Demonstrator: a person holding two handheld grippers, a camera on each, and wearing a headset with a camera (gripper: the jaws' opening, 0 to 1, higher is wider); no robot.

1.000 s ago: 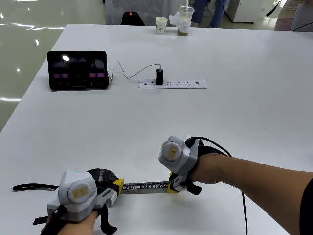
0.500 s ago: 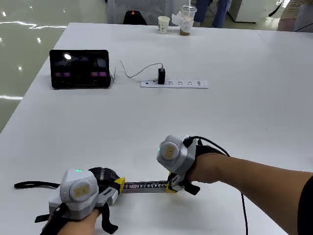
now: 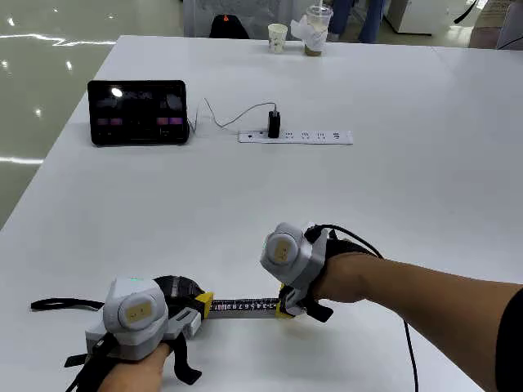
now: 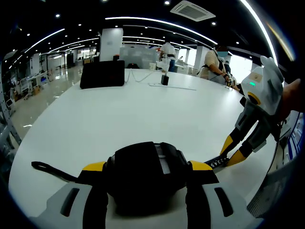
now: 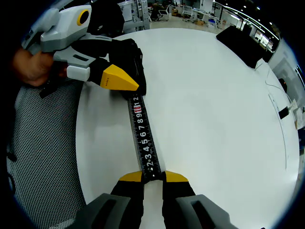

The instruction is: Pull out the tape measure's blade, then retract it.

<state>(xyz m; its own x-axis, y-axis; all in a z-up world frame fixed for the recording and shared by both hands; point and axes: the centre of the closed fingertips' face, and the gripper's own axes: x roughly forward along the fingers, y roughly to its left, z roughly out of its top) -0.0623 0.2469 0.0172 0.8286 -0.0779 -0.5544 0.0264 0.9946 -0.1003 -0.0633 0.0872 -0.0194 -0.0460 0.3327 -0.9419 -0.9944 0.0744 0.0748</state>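
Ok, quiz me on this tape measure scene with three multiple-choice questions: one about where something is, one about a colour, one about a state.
1. In the head view, where is the tablet relative to the power strip?
A. To its left
B. To its right
C. Lying on it

2. What colour is the tape measure's case?
A. Red
B. Black
C. White

3. How is the blade?
A. Fully inside the case
B. Partly out, its end pinched by the right tool
C. Lying loose, away from the case

Answers:
1 A: the tablet stands left of the strip.
2 B: the left gripper view shows a black case between the yellow-tipped jaws of the left tool.
3 B: the right gripper view shows the numbered blade running from the case to that tool's closed jaws.
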